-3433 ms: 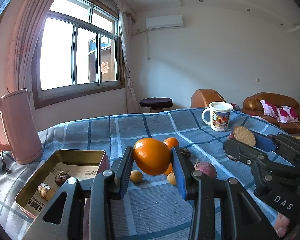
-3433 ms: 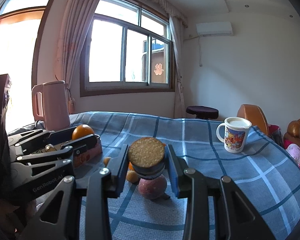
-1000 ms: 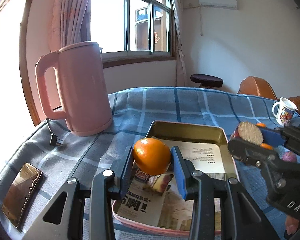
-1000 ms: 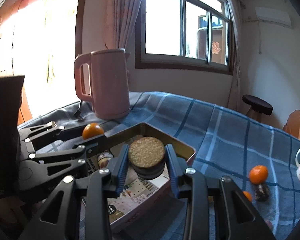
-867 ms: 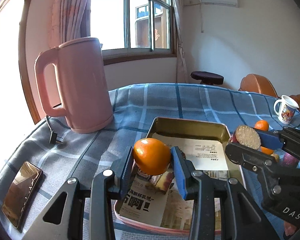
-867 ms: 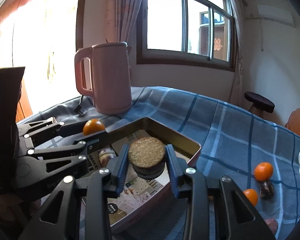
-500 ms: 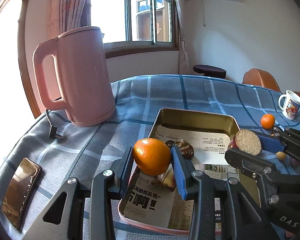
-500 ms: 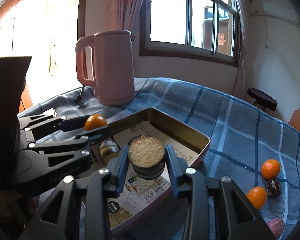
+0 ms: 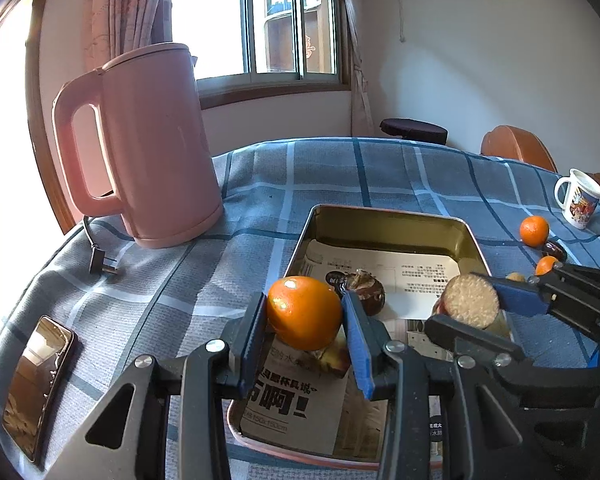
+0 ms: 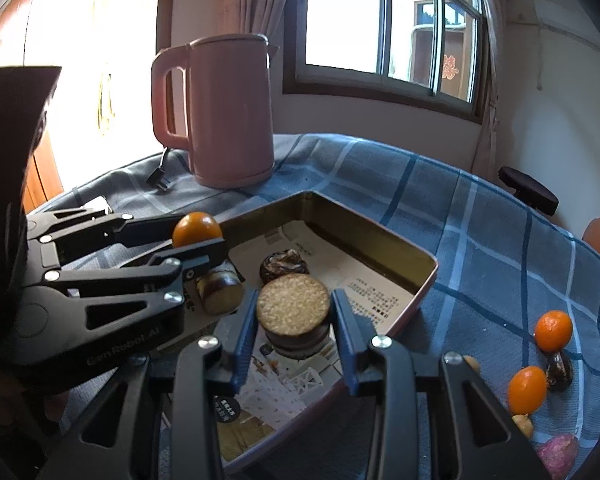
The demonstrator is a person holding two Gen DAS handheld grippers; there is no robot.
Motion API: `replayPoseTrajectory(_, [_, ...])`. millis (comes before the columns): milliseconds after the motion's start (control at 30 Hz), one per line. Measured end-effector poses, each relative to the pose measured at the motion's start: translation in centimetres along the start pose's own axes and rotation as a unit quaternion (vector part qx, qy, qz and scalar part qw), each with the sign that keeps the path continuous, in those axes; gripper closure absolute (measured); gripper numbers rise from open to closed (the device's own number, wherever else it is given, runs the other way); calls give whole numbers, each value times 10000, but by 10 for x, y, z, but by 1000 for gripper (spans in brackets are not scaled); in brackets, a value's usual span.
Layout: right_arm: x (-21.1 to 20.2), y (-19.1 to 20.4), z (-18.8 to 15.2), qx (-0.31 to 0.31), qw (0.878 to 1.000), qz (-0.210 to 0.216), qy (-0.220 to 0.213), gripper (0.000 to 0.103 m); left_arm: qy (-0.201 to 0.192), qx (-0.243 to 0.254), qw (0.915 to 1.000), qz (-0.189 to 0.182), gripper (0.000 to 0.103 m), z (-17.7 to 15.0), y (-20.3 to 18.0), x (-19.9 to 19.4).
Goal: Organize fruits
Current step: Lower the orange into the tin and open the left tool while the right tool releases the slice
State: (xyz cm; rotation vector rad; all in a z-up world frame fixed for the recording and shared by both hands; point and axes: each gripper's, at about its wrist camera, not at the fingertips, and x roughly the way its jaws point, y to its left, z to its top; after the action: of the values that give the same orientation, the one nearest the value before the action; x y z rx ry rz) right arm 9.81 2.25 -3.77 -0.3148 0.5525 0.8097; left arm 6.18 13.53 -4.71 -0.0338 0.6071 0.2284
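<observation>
My left gripper [image 9: 305, 314] is shut on a large orange [image 9: 303, 312] and holds it over the near left part of a paper-lined metal tin [image 9: 392, 216]. My right gripper [image 10: 294, 316] is shut on a cut purple sweet potato piece [image 10: 293, 312] with a pale cut face, low over the tin [image 10: 380, 236]. The right gripper and its sweet potato [image 9: 470, 300] show at the right of the left wrist view. The left gripper with the orange [image 10: 197, 229] shows at the left of the right wrist view. A dark brown fruit [image 10: 284, 266] and a cut chunk [image 10: 220, 286] lie in the tin.
A pink kettle [image 9: 148, 144] with its cord and plug [image 9: 100, 266] stands left of the tin. A phone [image 9: 36, 380] lies near the left table edge. Small oranges [image 10: 553, 330], a dark fruit [image 10: 559, 365] and a pink fruit [image 10: 558, 453] lie right of the tin. A mug [image 9: 580, 200] stands far right.
Both grippers have moved from the loose fruit over to the tin and come lower over it. Each still holds its item.
</observation>
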Motion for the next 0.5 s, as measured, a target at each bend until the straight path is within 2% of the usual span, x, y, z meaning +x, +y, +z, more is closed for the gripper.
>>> replayPoseTrajectory(100, [4, 1, 0, -17, 9999, 26, 96, 64, 18, -20, 10000, 19, 62, 0, 1, 0])
replayPoseTrajectory(167, [4, 2, 0, -33, 9999, -1, 109, 61, 20, -69, 10000, 32, 58, -1, 3, -1])
replayPoseTrajectory(333, [-4, -8, -2, 227, 9997, 26, -56, 36, -181, -316, 9993, 51, 33, 0, 12, -15])
replayPoseTrajectory(500, [-32, -16, -7, 227, 9991, -177, -306, 29, -519, -345, 9980, -117, 29, 7, 4, -39])
